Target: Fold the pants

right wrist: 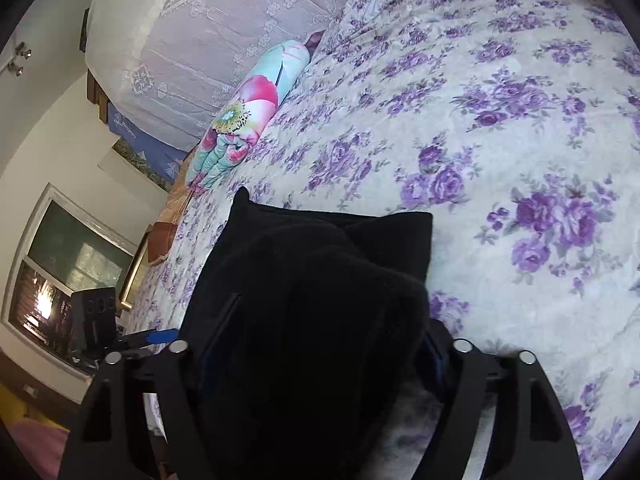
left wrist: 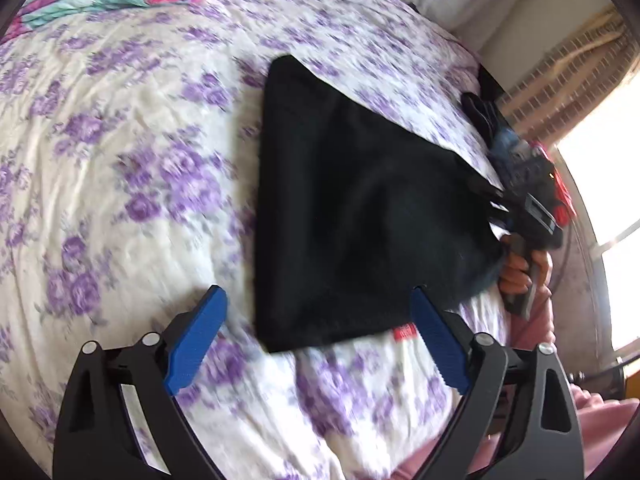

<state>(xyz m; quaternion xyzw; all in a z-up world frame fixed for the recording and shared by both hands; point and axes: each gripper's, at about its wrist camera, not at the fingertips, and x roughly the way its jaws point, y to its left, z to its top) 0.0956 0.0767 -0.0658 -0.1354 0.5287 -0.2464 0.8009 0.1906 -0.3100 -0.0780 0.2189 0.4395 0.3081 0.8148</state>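
Note:
The black pants (left wrist: 352, 216) lie folded into a thick bundle on the floral bedspread (left wrist: 120, 160). My left gripper (left wrist: 318, 308) is open and empty, its blue pads either side of the bundle's near edge, just above it. My right gripper (left wrist: 492, 204) shows at the bundle's right edge in the left wrist view, held by a hand. In the right wrist view the pants (right wrist: 320, 300) fill the space between the right gripper's (right wrist: 316, 344) fingers and drape over them; the blue pads are mostly hidden by the cloth.
A folded colourful quilt (right wrist: 240, 120) lies at the head of the bed, next to a white lace-covered pillow (right wrist: 200, 40). The left gripper (right wrist: 160, 336) shows at the left in the right wrist view. A window (left wrist: 600, 200) is beyond the bed's edge.

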